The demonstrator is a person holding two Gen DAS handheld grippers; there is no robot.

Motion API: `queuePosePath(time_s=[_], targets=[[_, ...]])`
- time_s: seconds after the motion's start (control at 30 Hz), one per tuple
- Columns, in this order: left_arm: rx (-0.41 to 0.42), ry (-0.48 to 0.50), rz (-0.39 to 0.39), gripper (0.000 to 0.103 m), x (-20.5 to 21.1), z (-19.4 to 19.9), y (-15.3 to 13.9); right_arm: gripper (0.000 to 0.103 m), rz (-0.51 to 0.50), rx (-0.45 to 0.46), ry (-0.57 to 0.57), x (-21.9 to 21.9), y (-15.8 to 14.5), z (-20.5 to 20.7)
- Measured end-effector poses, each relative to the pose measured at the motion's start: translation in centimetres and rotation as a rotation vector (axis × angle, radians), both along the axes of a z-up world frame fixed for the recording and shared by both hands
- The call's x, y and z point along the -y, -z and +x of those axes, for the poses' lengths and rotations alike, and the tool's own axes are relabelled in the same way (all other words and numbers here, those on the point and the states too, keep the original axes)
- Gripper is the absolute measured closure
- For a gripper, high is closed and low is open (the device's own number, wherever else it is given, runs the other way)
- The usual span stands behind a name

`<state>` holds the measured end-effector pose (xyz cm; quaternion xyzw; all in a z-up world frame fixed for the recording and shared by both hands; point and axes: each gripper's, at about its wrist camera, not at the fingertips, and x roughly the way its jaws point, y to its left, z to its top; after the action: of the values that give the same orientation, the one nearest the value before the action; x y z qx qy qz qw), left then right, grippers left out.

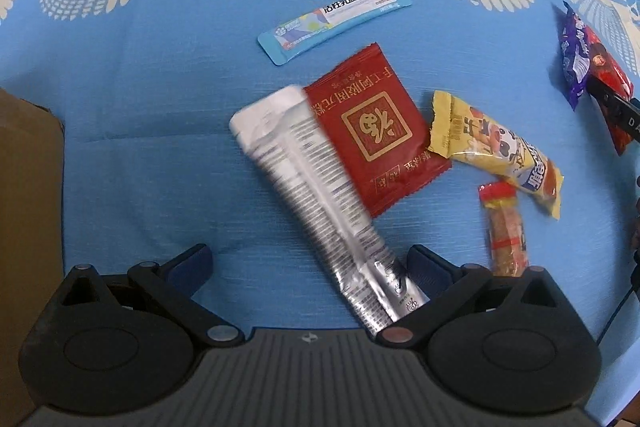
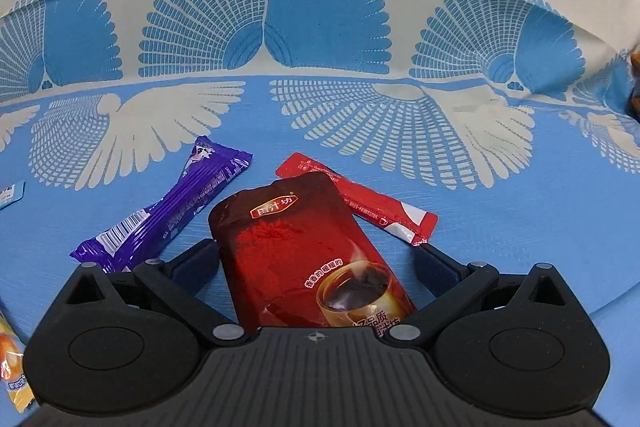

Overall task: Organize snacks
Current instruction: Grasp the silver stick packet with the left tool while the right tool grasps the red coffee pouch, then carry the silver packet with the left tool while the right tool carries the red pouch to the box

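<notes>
In the left wrist view my left gripper (image 1: 310, 263) is open. A long silver packet (image 1: 316, 203) lies between its fingers, its near end by the right finger, overlapping a red square sachet (image 1: 380, 131). A light blue stick pack (image 1: 334, 21), a yellow snack bar (image 1: 500, 151) and a small red-and-brown snack (image 1: 506, 227) lie on the blue cloth. In the right wrist view my right gripper (image 2: 316, 263) is open around a dark red pouch (image 2: 312, 251) that lies flat. A purple bar (image 2: 172, 207) is left of it, a red stick pack (image 2: 360, 203) behind it.
A brown cardboard box (image 1: 28, 207) stands at the left edge of the left wrist view. The purple bar (image 1: 574, 55) and dark red pouch (image 1: 612, 83) show at its far right with the other gripper's finger. The blue patterned tablecloth (image 2: 520, 227) covers the table; white wall behind.
</notes>
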<state>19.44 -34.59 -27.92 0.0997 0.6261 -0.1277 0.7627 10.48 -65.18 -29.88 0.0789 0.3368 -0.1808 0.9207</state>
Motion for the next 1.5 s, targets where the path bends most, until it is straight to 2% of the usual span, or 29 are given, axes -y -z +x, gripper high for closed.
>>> queuePosePath(time_s=[0.2,0.23,0.27,0.3,0.33,0.37,0.5,0.63,0.7,0.8,0.93,1.1,1.3,1.5], targets=[[0.015,0.008,0.007,0.000,0.4,-0.7,-0.3,0.000,-0.008,-0.004,0.009,-0.2,-0.1,-0.1],[0.018,-0.003,0.004,0.003,0.2,-0.8,-0.5,0.001,0.003,-0.019,0.024,-0.3,-0.2,0.0],[0.040,-0.019,0.003,0.015,0.0,-1.1,-0.9,0.009,0.012,-0.022,0.028,-0.6,-0.5,-0.1],[0.069,-0.023,-0.009,0.025,-0.3,-1.5,-1.6,0.025,0.008,-0.024,0.018,-1.3,-0.9,-0.2],[0.091,-0.007,-0.023,0.060,-0.4,-1.9,-2.3,0.033,0.001,-0.027,0.005,-2.1,-1.2,-0.4],[0.110,0.020,-0.035,0.072,-0.5,-2.3,-2.9,0.041,-0.003,-0.031,0.000,-2.8,-1.3,-0.7],[0.096,0.051,-0.025,0.074,-1.8,-3.9,-3.1,0.048,0.098,0.007,0.071,-5.1,-1.5,-4.0],[0.078,0.074,-0.042,0.074,-4.6,-6.5,-4.3,0.050,0.202,0.033,0.144,-8.5,-2.2,-8.2],[0.102,0.089,-0.044,0.074,-5.8,-8.0,-5.5,0.051,0.259,0.058,0.206,-10.0,-3.0,-10.6],[0.138,0.121,-0.050,0.074,-7.4,-10.5,-7.7,0.051,0.285,0.088,0.280,-12.3,-4.4,-13.7],[0.177,0.158,-0.081,0.074,-9.0,-13.6,-11.1,0.051,0.330,0.108,0.312,-15.5,-6.9,-16.8],[0.264,0.170,-0.111,0.074,-12.2,-17.1,-16.1,0.051,0.318,0.158,0.225,-21.3,-11.7,-20.1],[0.367,0.166,-0.135,0.074,-17.3,-21.2,-21.1,0.051,0.382,0.173,0.062,-29.5,-16.0,-22.9],[0.402,0.134,-0.130,0.074,-23.7,-24.7,-23.4,0.051,0.403,0.195,-0.080,-37.0,-19.9,-25.4]])
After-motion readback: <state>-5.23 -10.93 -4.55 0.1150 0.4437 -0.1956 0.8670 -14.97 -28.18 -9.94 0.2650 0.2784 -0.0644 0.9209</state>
